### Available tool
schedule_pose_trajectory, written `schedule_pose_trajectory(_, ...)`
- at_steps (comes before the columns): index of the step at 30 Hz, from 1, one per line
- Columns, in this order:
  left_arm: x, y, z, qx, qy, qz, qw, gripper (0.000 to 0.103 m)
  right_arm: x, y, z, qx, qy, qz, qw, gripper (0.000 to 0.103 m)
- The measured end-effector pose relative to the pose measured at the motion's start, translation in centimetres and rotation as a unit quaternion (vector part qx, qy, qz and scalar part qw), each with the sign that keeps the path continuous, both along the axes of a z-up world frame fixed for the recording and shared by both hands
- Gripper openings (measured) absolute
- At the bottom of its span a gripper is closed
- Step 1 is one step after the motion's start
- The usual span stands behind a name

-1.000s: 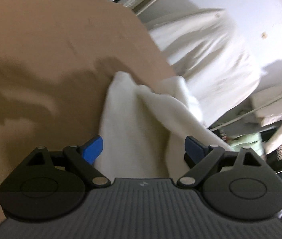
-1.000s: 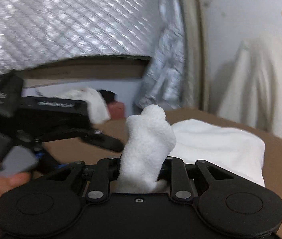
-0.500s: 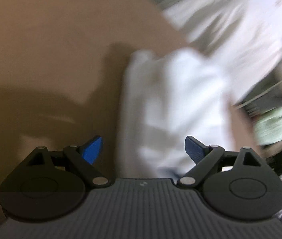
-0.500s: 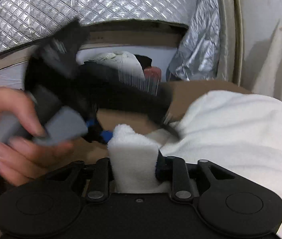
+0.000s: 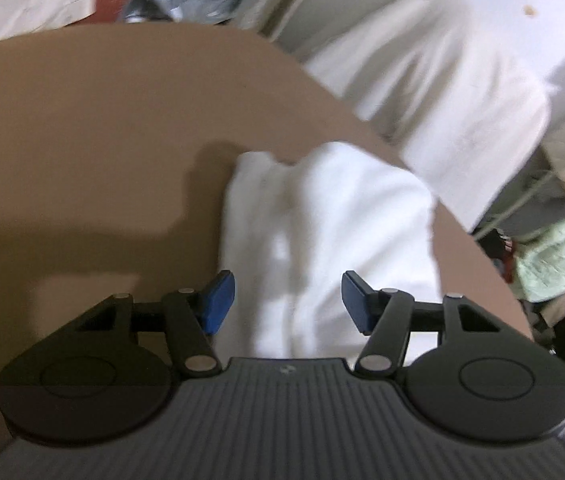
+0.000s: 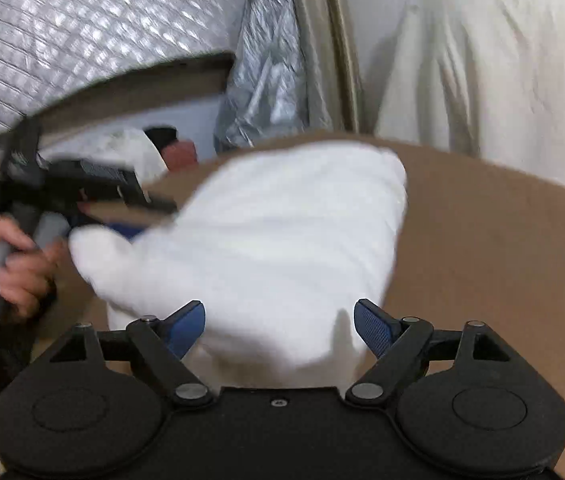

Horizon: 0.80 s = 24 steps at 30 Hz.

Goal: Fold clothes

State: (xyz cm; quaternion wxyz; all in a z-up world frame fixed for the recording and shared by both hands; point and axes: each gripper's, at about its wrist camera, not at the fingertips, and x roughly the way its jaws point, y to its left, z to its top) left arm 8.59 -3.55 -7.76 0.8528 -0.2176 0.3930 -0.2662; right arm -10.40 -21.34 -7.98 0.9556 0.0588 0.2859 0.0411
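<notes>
A white fluffy cloth (image 5: 322, 232) lies folded in a thick bundle on the brown table (image 5: 82, 128). It also shows in the right wrist view (image 6: 274, 248). My left gripper (image 5: 288, 304) is open with its blue pads either side of the cloth's near end, not gripping it. My right gripper (image 6: 280, 326) is open too, its blue pads spread around the cloth's near edge. The left gripper (image 6: 62, 196), held in a hand, appears blurred at the left of the right wrist view, beside the cloth.
A cream cover draped over furniture (image 6: 490, 80) stands beyond the table's far edge. Silver quilted foil (image 6: 62, 40) lines the back wall. The table's curved edge (image 5: 462, 224) runs close to the cloth's right side.
My right gripper has opened and let go of the cloth corner it held; the cloth now lies flat. My left gripper stayed open and shifted over the cloth.
</notes>
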Motion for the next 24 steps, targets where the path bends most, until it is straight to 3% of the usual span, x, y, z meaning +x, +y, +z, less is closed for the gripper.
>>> schedule_pose_trajectory(3, -0.3, -0.7, 0.8, -0.028, -0.033, -0.016, 0.999, 0.062, 0.9, 0.1, -2.0, -0.006, 0.031, -0.007, 0.999, 0.094)
schedule_pose_trajectory(5, -0.8, -1.1, 1.9, -0.045, -0.065, -0.023, 0.9966, 0.062, 2.0, 0.3, -3.8, -0.016, 0.056, -0.031, 0.998, 0.095)
schedule_pose_trajectory(7, -1.1, -1.7, 2.5, -0.042, -0.073, -0.052, 0.9951, 0.065, 3.0, 0.4, -5.5, -0.022, 0.078, -0.054, 0.995, 0.094)
schedule_pose_trajectory(9, -1.4, -3.8, 2.3, 0.018, -0.064, -0.086, 0.994, 0.065, 3.0, 0.0, -5.7, 0.004, 0.065, -0.068, 0.996, 0.089)
schedule_pose_trajectory(10, -1.6, -5.0, 1.8, 0.074, -0.045, -0.096, 0.9915, 0.065, 2.7, -0.3, -5.7, 0.02, 0.053, -0.075, 0.996, 0.072)
schedule_pose_trajectory(12, -2.5, -7.2, 0.1, 0.203, -0.03, -0.097, 0.9739, 0.068, 2.0, -0.5, -5.5, 0.041, 0.032, -0.084, 0.995, 0.045)
schedule_pose_trajectory(13, -2.8, -7.5, -0.3, 0.225, -0.031, -0.095, 0.9694, 0.071, 1.6, 0.2, -5.1, 0.021, 0.025, -0.08, 0.996, 0.037)
schedule_pose_trajectory(15, -3.3, -7.5, -0.2, 0.252, -0.034, -0.077, 0.964, 0.077, 0.9, 1.6, -4.4, -0.017, 0.012, -0.073, 0.997, 0.033)
schedule_pose_trajectory(16, -3.4, -7.7, -0.3, 0.29, -0.043, -0.057, 0.9542, 0.085, 0.6, 2.3, -4.0, -0.037, 0.005, -0.069, 0.997, 0.033)
schedule_pose_trajectory(18, -3.7, -8.0, -0.8, 0.375, -0.063, -0.017, 0.9249, 0.085, -0.2, 3.6, -3.3, -0.075, -0.008, -0.061, 0.995, 0.033)
schedule_pose_trajectory(19, -3.2, -7.4, -1.6, 0.371, -0.045, -0.013, 0.9275, 0.085, -0.5, 4.3, -2.9, -0.095, -0.014, -0.057, 0.994, 0.032)
schedule_pose_trajectory(20, -2.3, -6.4, -2.4, 0.331, -0.013, -0.015, 0.9434, 0.085, -0.6, 4.7, -3.0, -0.112, -0.007, -0.055, 0.992, 0.032)
schedule_pose_trajectory(22, -1.2, -5.2, -2.7, 0.283, 0.016, -0.013, 0.9589, 0.086, 0.6, 2.9, -5.3, -0.103, 0.079, -0.058, 0.99, 0.033)
schedule_pose_trajectory(23, -1.1, -5.3, -2.7, 0.276, 0.014, -0.017, 0.9609, 0.086, 0.3, 1.7, -5.4, -0.069, 0.088, -0.063, 0.992, 0.033)
schedule_pose_trajectory(24, -1.2, -5.9, -2.6, 0.293, 0.003, -0.019, 0.9559, 0.086, 0.1, 0.5, -5.1, -0.029, 0.099, -0.062, 0.993, 0.034)
